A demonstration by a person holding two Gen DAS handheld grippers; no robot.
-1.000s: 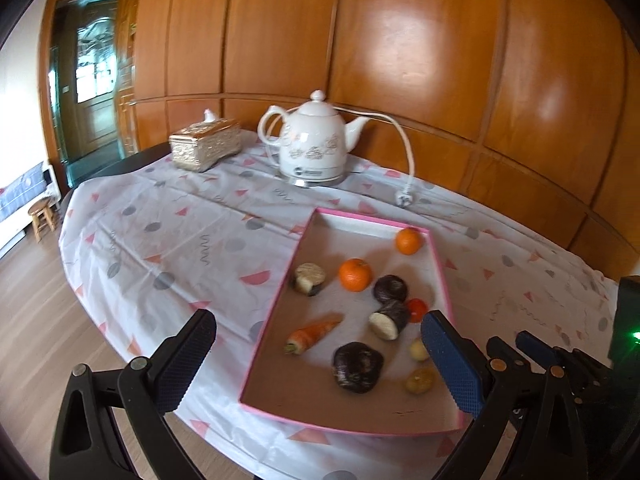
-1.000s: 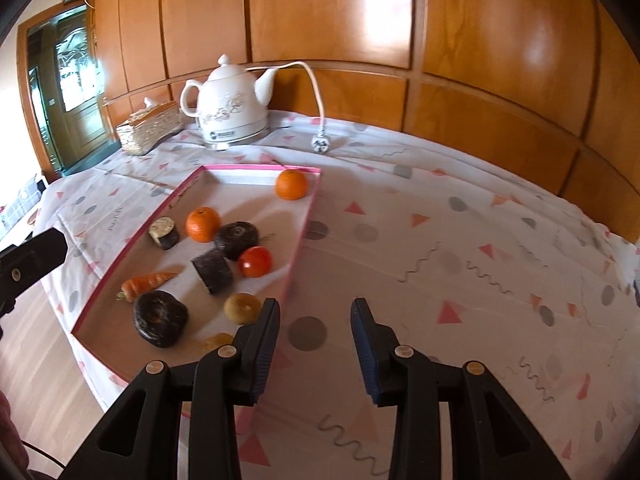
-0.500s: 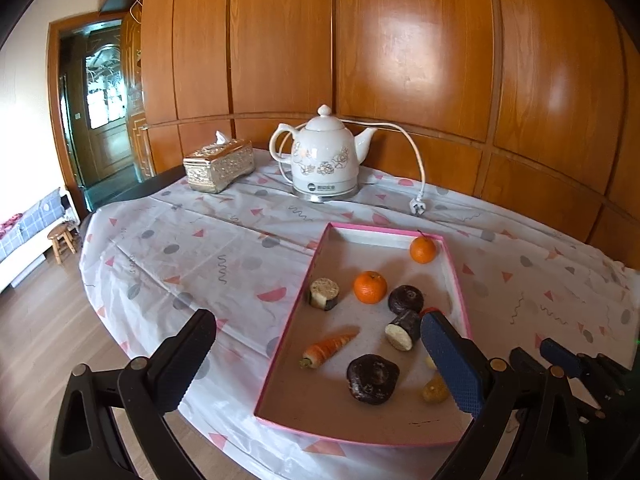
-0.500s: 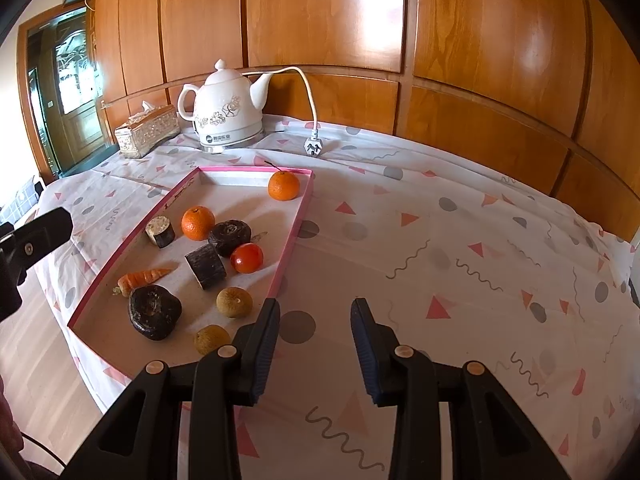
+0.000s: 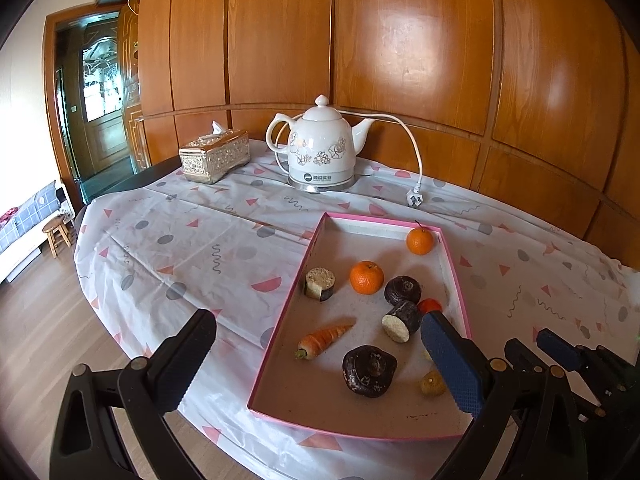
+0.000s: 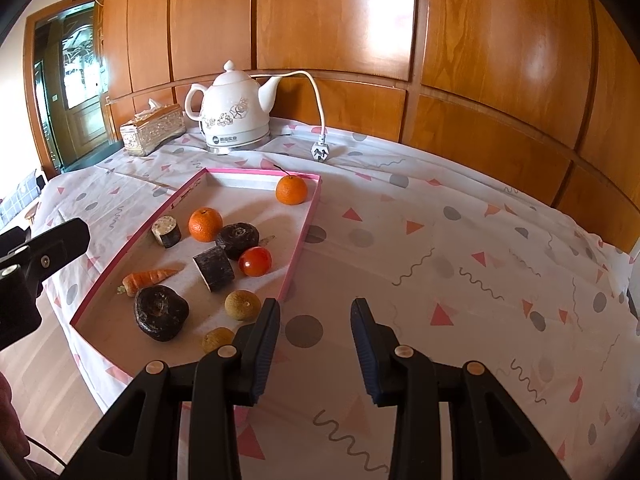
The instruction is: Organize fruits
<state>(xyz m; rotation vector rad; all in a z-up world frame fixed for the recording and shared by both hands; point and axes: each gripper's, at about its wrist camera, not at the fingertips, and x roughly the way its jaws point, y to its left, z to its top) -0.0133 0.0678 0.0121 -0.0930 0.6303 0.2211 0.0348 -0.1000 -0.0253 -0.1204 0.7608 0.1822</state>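
A shallow pink-rimmed tray (image 5: pixel 380 221) (image 6: pixel 303 240) lies on the patterned tablecloth. In it are two oranges (image 5: pixel 366 277) (image 6: pixel 205 224), a tomato (image 6: pixel 255 261), a carrot (image 5: pixel 324 338), two dark round lumps (image 5: pixel 368 364), two cut dark stubs (image 5: pixel 320 279) and two small yellowish fruits (image 6: pixel 243 305). My left gripper (image 5: pixel 317 317) hovers wide open over the tray's near left side, holding nothing. My right gripper (image 6: pixel 316 304) hangs over the cloth just right of the tray's near corner. Its jaws stand a little apart, and only cloth shows through the gap.
A white electric kettle (image 5: pixel 320 148) with its loose cord and plug (image 5: pixel 415 199) stands at the back of the table. A gold tissue box (image 5: pixel 214 156) sits left of it. Wood panelling backs the table. The table edge and wooden floor lie near left.
The left wrist view has levelled out and swung a little, so the tray sits further right and lower in it. Both grippers' jaws stand as before. Nothing in the tray has moved.
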